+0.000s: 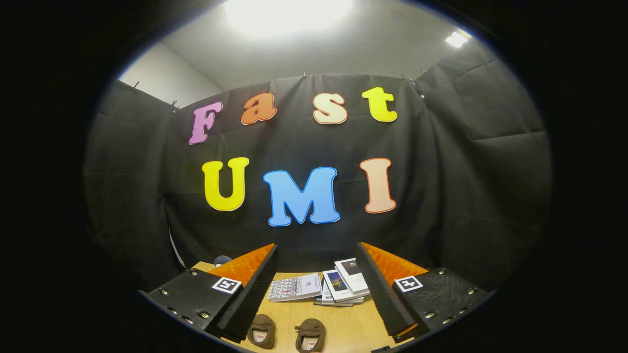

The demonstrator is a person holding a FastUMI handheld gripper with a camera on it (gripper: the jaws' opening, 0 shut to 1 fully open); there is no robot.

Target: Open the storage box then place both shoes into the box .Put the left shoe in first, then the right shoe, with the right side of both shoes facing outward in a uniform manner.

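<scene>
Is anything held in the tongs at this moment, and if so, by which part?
Nothing is held. The tongs stand open with only air between the fingers; both brown shoes lie on the wooden table below, untouched, with booklets beyond.

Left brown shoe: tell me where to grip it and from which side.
Grip the left brown shoe across its sides near the opening, coming from above; the opening faces up. The gripper is open, holding nothing, wide enough to straddle it.
</scene>
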